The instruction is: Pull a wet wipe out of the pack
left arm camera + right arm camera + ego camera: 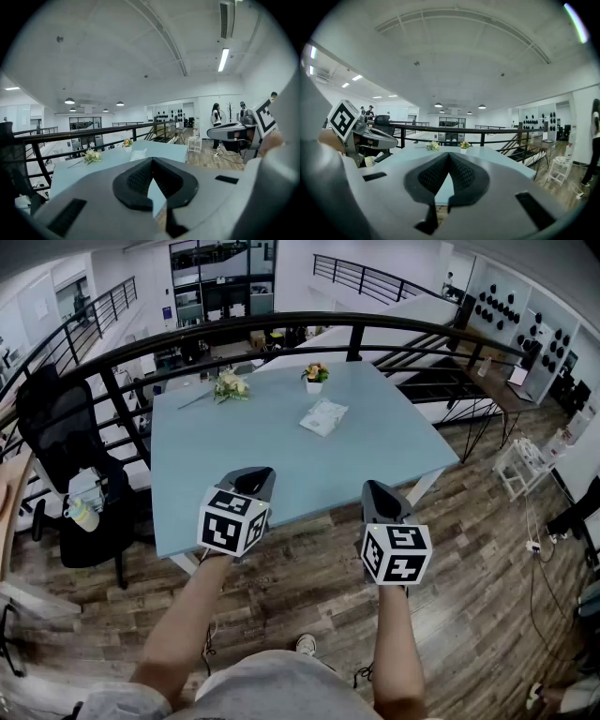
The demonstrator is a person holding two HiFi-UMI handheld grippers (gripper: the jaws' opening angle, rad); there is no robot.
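Note:
The wet wipe pack [323,416], a flat white pouch, lies on the pale blue table [281,465], right of its middle. In the left gripper view the wet wipe pack [138,154] shows small, just beyond the jaw tips. Both grippers hover side by side over the table's near edge, well short of the pack. My left gripper [255,474] is shut, its tips touching [151,159], with nothing between them. My right gripper [378,487] is likewise shut and empty [448,153]. From the right gripper view the pack is hidden behind the jaws.
A flower bunch [231,385] and a small flower pot [315,374] stand at the table's far side. A black railing [281,329] curves behind the table. A black office chair [66,456] stands to the left. Wooden floor surrounds the table.

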